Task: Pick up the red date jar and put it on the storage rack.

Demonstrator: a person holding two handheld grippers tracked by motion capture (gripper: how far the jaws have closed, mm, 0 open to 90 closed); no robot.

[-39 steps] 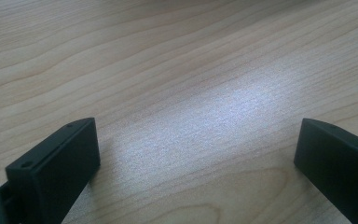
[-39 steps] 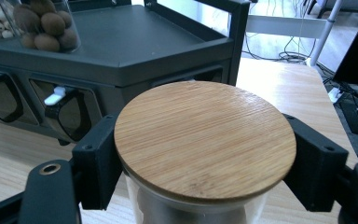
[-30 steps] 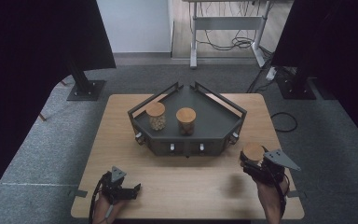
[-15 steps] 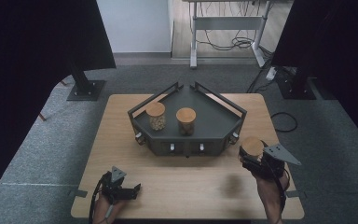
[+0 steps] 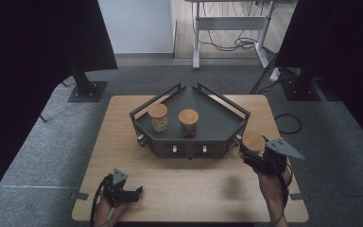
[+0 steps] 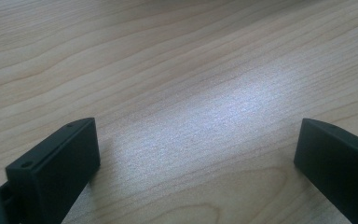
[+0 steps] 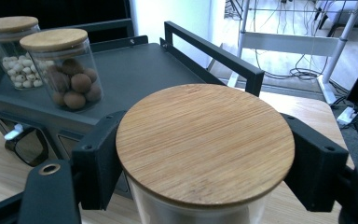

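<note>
My right gripper [image 5: 254, 152] is shut on a glass jar with a round bamboo lid [image 5: 253, 141], held above the table beside the front right corner of the dark grey tray [image 5: 217, 120]. In the right gripper view the lid [image 7: 205, 140] sits between the two black jaws, and the tray [image 7: 135, 70] lies just beyond. On the tray stand a jar of pale beans [image 5: 158, 117] and a jar of brown nuts [image 5: 188, 122]. My left gripper [image 5: 139, 191] rests low at the table's front left with its jaws wide apart over bare wood [image 6: 191, 116].
The wooden table [image 5: 123, 132] has free surface in front of the tray. The tray has raised rails at its back [image 5: 222, 97] and small knobs on its front face [image 5: 189, 151]. A dark stand foot [image 5: 87, 90] and cables [image 5: 288, 123] lie on the carpet beyond.
My right gripper has risen with the jar and drifted left toward the tray's right corner. The left gripper has stayed where it was.
</note>
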